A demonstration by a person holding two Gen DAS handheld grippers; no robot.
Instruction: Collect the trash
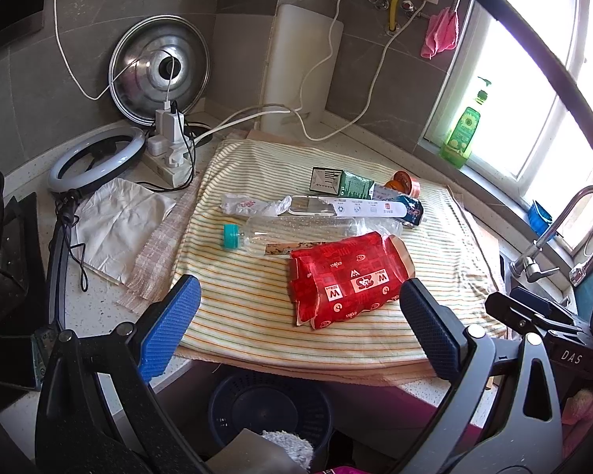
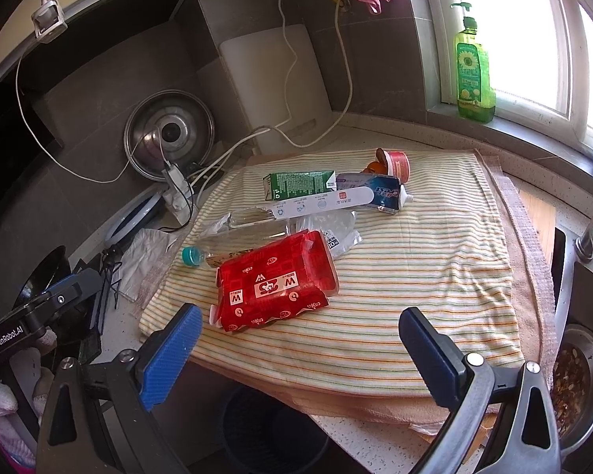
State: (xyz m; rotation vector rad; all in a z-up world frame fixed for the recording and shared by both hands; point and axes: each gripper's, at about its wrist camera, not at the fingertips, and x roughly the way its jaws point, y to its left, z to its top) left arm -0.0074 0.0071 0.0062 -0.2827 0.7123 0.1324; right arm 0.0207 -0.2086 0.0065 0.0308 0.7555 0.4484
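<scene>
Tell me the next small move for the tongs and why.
Probably ease the left tongs forward and down onto the red wrapper. Both tongs are open and empty, the wrapper is the nearest trash on the striped cloth, and the bin sits just below the counter edge.

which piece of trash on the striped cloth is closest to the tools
The red flattened carton. It lies nearest the cloth's front edge, while the clear bottle, green box and toothpaste tube sit behind it.
</scene>
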